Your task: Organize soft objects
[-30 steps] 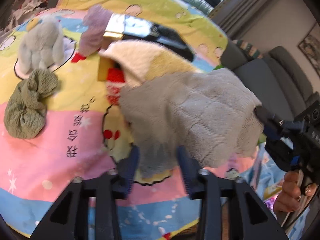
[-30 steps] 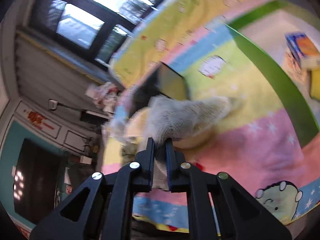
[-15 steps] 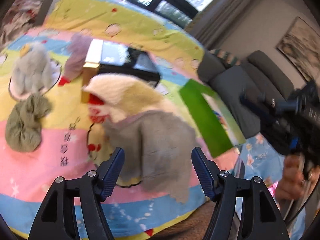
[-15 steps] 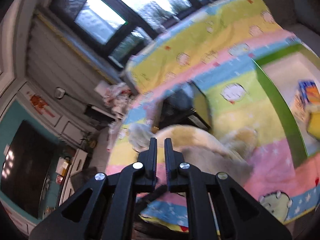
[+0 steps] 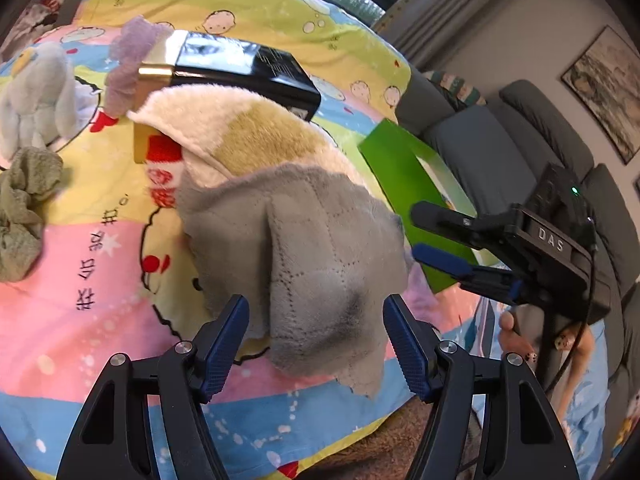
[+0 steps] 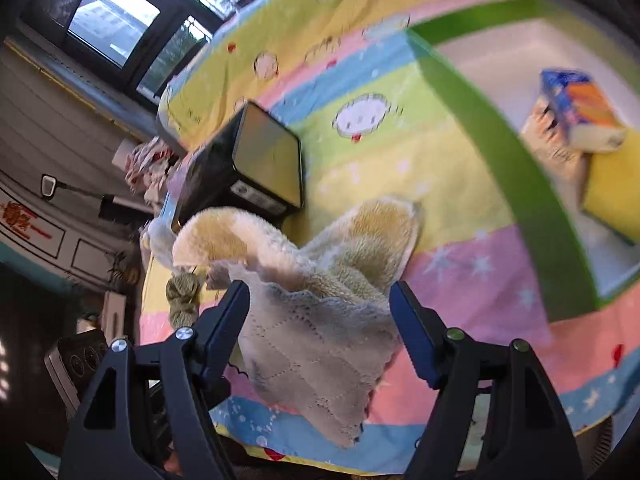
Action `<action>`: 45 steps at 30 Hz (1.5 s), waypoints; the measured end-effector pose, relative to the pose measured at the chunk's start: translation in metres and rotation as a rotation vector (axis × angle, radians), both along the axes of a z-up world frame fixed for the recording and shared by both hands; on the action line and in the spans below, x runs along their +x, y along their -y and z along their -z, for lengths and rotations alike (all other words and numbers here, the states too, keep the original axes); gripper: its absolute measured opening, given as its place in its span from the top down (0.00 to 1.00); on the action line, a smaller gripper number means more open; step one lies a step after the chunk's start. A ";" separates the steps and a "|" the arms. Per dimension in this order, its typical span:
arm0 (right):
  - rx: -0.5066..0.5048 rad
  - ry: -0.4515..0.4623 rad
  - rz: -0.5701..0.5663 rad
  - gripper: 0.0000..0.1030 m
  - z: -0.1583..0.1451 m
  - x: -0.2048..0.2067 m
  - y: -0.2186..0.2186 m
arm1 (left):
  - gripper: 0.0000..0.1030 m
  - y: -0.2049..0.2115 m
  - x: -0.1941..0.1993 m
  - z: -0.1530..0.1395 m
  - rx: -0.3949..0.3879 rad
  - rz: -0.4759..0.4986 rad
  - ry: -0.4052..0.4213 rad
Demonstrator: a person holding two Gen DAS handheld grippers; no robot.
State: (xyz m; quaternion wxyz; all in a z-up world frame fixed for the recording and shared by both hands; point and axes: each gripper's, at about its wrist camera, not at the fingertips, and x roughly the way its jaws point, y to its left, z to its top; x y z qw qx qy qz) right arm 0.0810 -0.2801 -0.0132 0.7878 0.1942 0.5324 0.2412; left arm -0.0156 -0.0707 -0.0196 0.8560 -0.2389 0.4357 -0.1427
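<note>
A grey quilted cloth (image 5: pixel 296 248) lies crumpled on the bright cartoon-print table cover (image 5: pixel 80 280), its top overlapping a cream and yellow fluffy towel (image 5: pixel 248 132). My left gripper (image 5: pixel 316 308) hovers open over the cloth's near edge, pads apart from it. My right gripper (image 6: pixel 320 292) has its jaws opening, and the same grey cloth (image 6: pixel 320 352) lies below and between them without touching the pads. The left wrist view shows the right gripper (image 5: pixel 424 236) just past the cloth's right edge, with a hand below it.
A black box (image 5: pixel 240 64) stands behind the towel. Left of it are a purple plush (image 5: pixel 132 60), a grey plush animal (image 5: pixel 36 96) and a crumpled green cloth (image 5: pixel 20 216). A green-rimmed tray (image 6: pixel 500 160) on the right holds a yellow sponge (image 6: pixel 616 200) and a blue pack (image 6: pixel 576 108).
Both grippers let go of the grey cloth, which dropped from a lifted spread onto the towel and table. The left jaws widened first, and the right jaws have just come apart.
</note>
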 end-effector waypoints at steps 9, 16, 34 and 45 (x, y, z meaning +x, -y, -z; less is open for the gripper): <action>0.142 -0.026 -0.193 0.35 -0.002 -0.023 -0.029 | 0.33 0.002 0.001 0.007 0.008 0.014 -0.014; 0.034 0.074 -0.130 0.34 -0.023 -0.017 -0.033 | 0.45 0.003 0.000 0.016 0.003 0.012 -0.033; -0.057 0.009 -0.363 0.72 -0.007 0.000 -0.070 | 0.70 0.010 0.002 0.022 0.012 0.010 -0.039; -0.136 0.048 -0.381 0.94 -0.006 -0.018 -0.085 | 0.70 0.015 0.000 0.012 0.000 0.023 0.004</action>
